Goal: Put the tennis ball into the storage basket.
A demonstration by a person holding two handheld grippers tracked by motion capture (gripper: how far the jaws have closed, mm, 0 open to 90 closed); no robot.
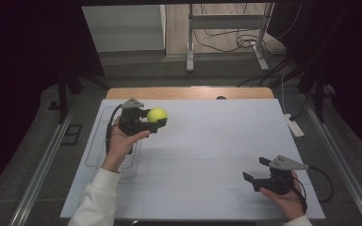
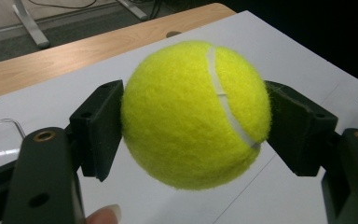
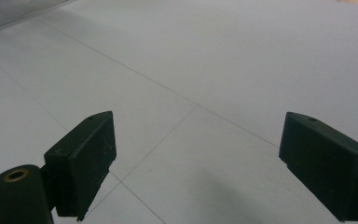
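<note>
The left gripper (image 1: 156, 123) clamps both pads on a yellow tennis ball (image 1: 157, 115), holding it raised above the table (image 1: 207, 141) near the far left corner. The right gripper (image 1: 257, 170) stands wide open and empty near the table's near right corner.

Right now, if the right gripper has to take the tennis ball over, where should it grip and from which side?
Grip the tennis ball across its widest middle, on the faces the left gripper leaves bare: top and bottom. It is round, so off-centre pads would likely slip. Bring the open right gripper in from the ball's free far side.
</note>
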